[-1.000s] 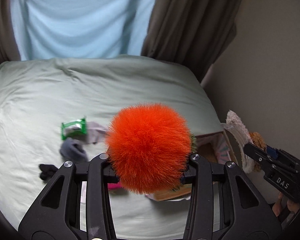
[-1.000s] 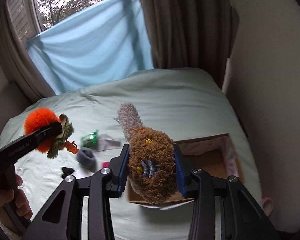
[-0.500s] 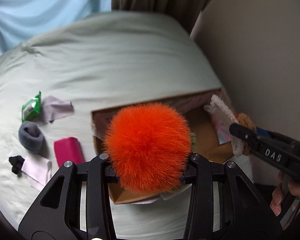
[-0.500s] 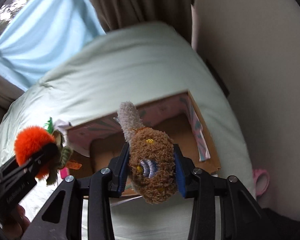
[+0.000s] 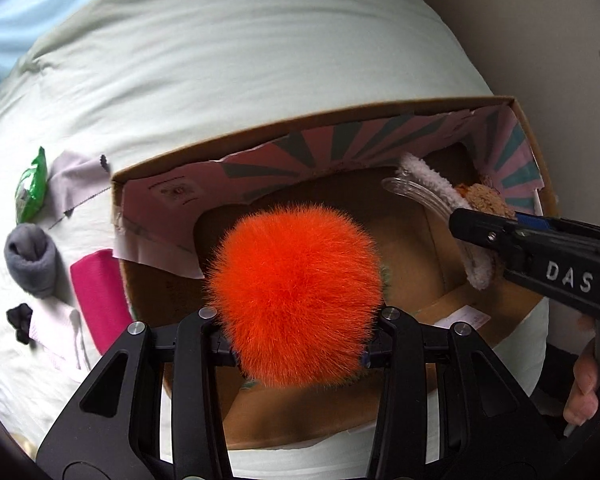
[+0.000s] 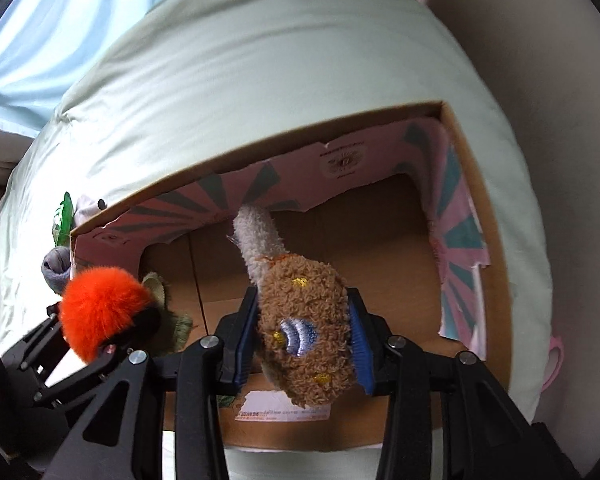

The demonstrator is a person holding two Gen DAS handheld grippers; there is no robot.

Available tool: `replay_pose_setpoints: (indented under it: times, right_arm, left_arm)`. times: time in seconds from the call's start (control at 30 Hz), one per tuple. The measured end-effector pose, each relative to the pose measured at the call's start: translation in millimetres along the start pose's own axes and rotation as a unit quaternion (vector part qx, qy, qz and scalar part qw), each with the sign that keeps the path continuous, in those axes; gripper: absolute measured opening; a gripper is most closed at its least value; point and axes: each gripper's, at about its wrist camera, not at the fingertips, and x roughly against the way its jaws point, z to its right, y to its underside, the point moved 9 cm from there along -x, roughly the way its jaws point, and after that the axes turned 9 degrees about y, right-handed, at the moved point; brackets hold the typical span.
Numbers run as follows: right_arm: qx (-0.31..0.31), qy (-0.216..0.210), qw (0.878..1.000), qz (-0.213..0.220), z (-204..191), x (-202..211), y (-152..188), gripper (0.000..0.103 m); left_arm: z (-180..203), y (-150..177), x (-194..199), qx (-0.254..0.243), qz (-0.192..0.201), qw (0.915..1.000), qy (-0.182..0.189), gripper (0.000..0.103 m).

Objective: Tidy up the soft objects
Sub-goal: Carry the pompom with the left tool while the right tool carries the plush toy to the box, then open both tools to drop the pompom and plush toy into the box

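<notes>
You've got a pale green bed point(image 5: 240, 60) beneath everything, a blue curtain point(image 6: 28, 52) at its far end and a beige wall point(image 5: 520, 20) along its right. A green packet point(image 5: 30, 190) lies far left on the bed. A pink ring point(image 6: 556, 356) peeks past the bed's right edge.

Soft daylight, fisheye edges, slight blur

Orange pompom point(image 5: 296, 292) and brown plush point(image 6: 306, 328) held over cardboard box point(image 6: 476, 216).
</notes>
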Motion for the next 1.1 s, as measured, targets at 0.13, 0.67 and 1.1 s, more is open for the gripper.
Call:
replay_pose_setpoints:
  times: [0.13,0.67,1.1]
  right_arm:
    - [-0.018,0.004,1.0,-0.017,9,-9,-4,0.071]
    - [-0.021,-0.028,0.999,0.034,26,36,-3,0.103]
    - [0.048,-0.013,0.986,0.161,-21,194,24,0.103]
  left_arm:
    - [12,-1,7,-0.008,0.003,1.0,0.004,0.103]
    - [5,4,39,-0.018,0.018,0.9997,0.004,0.103]
    - [-14,21,203,0.011,0.15,0.9886,-0.005,0.103]
